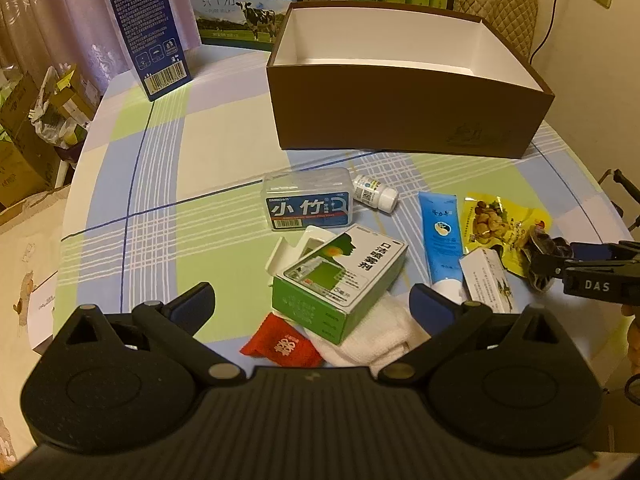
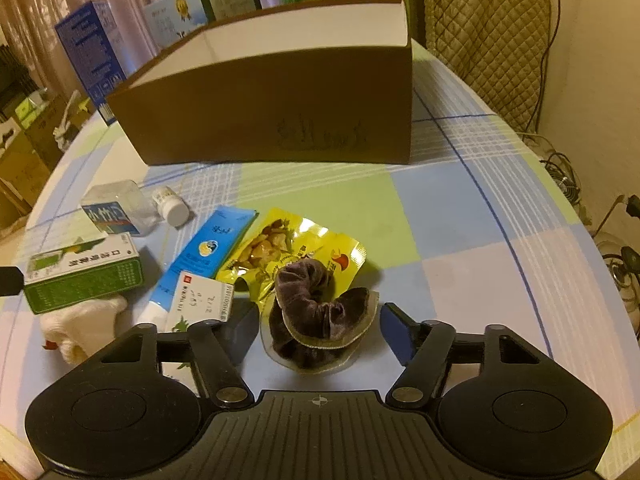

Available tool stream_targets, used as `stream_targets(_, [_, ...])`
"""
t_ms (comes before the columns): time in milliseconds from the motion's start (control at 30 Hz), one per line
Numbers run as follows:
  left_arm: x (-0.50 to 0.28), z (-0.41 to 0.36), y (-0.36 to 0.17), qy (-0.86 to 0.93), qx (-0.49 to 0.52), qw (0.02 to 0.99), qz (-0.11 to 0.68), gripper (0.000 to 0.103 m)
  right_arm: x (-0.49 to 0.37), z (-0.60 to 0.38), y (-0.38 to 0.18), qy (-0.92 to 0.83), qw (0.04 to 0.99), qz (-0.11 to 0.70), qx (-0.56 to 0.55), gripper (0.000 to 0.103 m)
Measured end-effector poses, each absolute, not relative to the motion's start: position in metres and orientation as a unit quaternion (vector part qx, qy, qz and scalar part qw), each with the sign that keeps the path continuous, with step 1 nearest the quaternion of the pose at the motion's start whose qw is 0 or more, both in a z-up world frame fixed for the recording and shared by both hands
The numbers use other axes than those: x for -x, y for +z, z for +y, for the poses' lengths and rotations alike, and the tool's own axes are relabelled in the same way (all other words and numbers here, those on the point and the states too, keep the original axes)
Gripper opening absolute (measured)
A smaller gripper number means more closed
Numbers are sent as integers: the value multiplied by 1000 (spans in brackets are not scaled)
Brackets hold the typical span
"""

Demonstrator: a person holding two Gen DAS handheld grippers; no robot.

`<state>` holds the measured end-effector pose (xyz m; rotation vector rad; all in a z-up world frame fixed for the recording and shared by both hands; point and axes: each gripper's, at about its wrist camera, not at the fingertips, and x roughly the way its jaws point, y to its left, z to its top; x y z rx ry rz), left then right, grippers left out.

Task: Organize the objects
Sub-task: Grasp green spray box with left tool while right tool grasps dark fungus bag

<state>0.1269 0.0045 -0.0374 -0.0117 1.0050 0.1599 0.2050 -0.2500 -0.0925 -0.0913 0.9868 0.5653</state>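
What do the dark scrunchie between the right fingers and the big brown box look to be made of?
Scrunchie: looks like velvet-type fabric, soft sheen on gathered folds, pale stitched edge. Brown box: seemingly rigid cardboard, matte brown outside, smooth white inside, crisp straight walls with a faint logo.

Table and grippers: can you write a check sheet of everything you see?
Surface: checked tablecloth, round table.
Job's things: empty brown box; floss case, pill bottle, green carton, blue tube, snack packet, scrunchie, white cloth, red sachet lie loose.
Clutter: milk carton, blue box.
Grippers: left gripper open; right gripper open around scrunchie.
Cables: wall cord.
Surroundings: curtain, quilted chair.
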Motion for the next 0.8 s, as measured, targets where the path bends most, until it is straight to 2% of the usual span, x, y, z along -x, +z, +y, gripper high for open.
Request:
stream_targets(100, [-131,6,-38,78,3,873,481,102,-207,-247,-97,271,838,471,50,51])
stream_targets(167, [-134,7,-39,77,2,873,481,102,-207,-246,-99,275,834,476,57,34])
stream_targets(267, [-138,7,-39,75,-1,874,480,102,-206,-249,-97,283,833,472,55,22])
stream_targets(500, [-152,5,-45,51,-22,874,483,98,-204,-262,-83,276,842,462,33,19])
stream_targets(800, [-177,-11,-66,-37,-89,858,504,88,-206,-298,-73,228,858,460,-8,19])
